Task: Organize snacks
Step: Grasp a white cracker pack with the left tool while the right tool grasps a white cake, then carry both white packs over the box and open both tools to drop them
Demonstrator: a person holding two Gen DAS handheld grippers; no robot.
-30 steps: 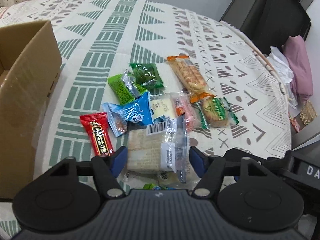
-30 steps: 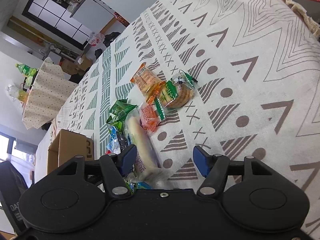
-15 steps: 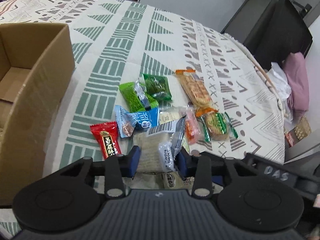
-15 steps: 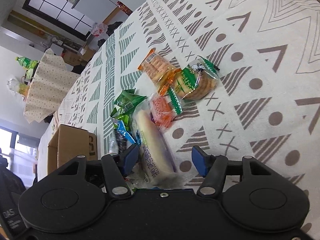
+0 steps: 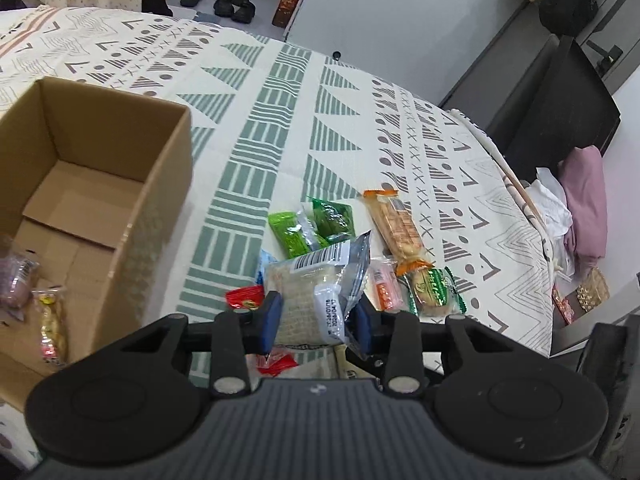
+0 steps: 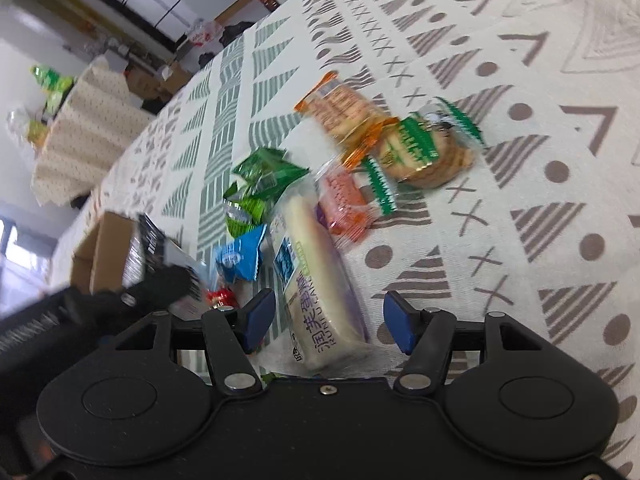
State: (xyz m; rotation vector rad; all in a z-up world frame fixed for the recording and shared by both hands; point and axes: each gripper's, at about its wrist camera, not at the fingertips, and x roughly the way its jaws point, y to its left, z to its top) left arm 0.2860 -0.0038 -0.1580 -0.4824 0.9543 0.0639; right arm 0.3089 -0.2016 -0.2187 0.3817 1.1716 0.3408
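My left gripper [image 5: 316, 320] is shut on a clear packet of pale crackers [image 5: 308, 284] with a barcode label, held up above the snack pile. An open cardboard box [image 5: 100, 184] stands to its left, with a purple packet [image 5: 16, 280] and a yellow-pink packet [image 5: 50, 320] inside. My right gripper [image 6: 330, 320] is open, its fingers on either side of a long white cake packet [image 6: 316, 280] that lies on the cloth; the pads do not press on it. In the right wrist view the left gripper and its packet [image 6: 160, 264] appear blurred, near the box [image 6: 108, 248].
Loose on the patterned cloth [image 5: 280, 120] lie green packets [image 5: 312, 224], an orange cracker pack [image 5: 396, 224], a round biscuit in a green wrapper [image 5: 432, 288], a pink packet [image 5: 384, 288] and a red packet [image 5: 244, 298]. The table's edge and a pink cloth [image 5: 584, 200] are on the right.
The left gripper closed on the cracker packet and raised it off the pile, with the box coming into fuller view. The right gripper moved in over the white cake packet and stayed open.
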